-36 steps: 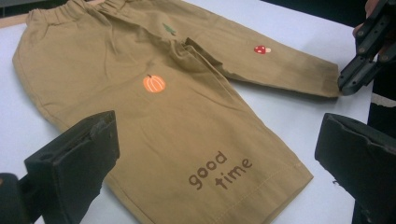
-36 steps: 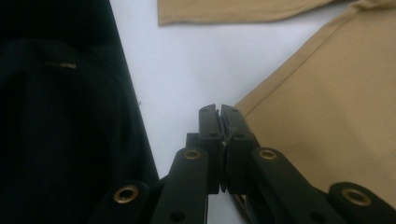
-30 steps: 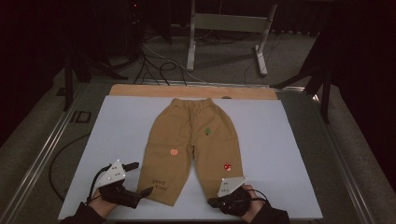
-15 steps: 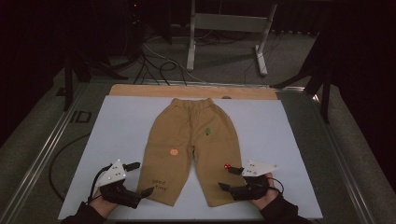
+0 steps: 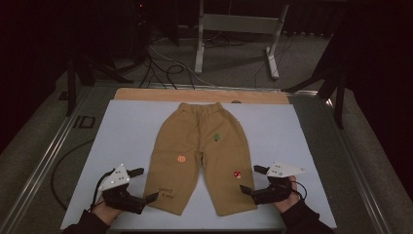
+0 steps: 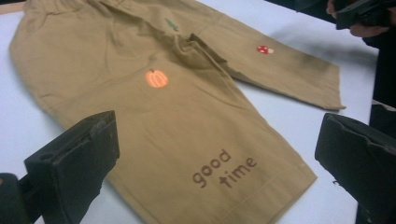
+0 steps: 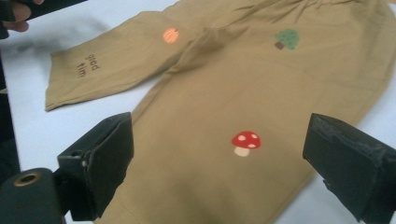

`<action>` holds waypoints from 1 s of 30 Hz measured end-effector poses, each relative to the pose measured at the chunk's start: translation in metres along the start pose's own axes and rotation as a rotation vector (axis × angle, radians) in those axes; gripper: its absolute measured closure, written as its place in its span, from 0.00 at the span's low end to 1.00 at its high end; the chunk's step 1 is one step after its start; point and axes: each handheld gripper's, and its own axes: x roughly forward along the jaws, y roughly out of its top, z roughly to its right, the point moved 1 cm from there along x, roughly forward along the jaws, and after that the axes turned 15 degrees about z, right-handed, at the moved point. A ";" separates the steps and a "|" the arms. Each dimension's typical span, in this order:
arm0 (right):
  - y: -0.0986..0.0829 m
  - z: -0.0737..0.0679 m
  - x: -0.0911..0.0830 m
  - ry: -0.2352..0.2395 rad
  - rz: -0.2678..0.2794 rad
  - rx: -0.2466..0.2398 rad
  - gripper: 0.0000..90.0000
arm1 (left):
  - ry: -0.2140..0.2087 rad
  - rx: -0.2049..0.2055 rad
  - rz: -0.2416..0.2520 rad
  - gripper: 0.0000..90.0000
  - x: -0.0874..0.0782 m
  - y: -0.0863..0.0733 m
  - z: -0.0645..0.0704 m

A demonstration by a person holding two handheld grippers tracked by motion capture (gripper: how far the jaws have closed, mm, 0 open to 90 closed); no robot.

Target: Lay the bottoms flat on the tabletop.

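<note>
Tan trousers (image 5: 204, 156) flat, pumpkin, tree, mushroom patches, both tongs (image 5: 141, 184) (image 5: 255, 180) gaping empty.

Lab or test studio, dim. Bare metal-framed counter (image 5: 122, 126) with white sheet; loose cables (image 5: 160, 68) across carpeted floor; steel stand (image 5: 234, 29) behind; black surrounds.

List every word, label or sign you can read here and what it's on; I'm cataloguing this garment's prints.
"good time": brown lettering near the hem of one leg of the tan trousers, clearest in the left gripper view.
"ID": pale marking on the dark table frame left of the white mat, read with less certainty.
The pumpkin, mushroom and tree prints are pictures and carry no text.
</note>
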 end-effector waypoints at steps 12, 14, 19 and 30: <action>-0.006 0.004 -0.012 -0.053 -0.019 -0.066 0.09 | 0.053 -0.022 0.002 0.01 -0.005 -0.002 -0.011; -0.009 0.006 -0.015 -0.058 -0.021 -0.044 0.09 | 0.058 -0.022 0.004 0.01 -0.006 -0.002 -0.012; -0.014 0.011 -0.022 -0.075 -0.032 -0.038 0.10 | 0.054 -0.023 0.006 0.01 -0.007 -0.003 -0.012; -0.014 0.008 -0.022 -0.087 -0.036 -0.078 0.09 | 0.078 -0.036 -0.016 0.01 -0.006 -0.005 -0.012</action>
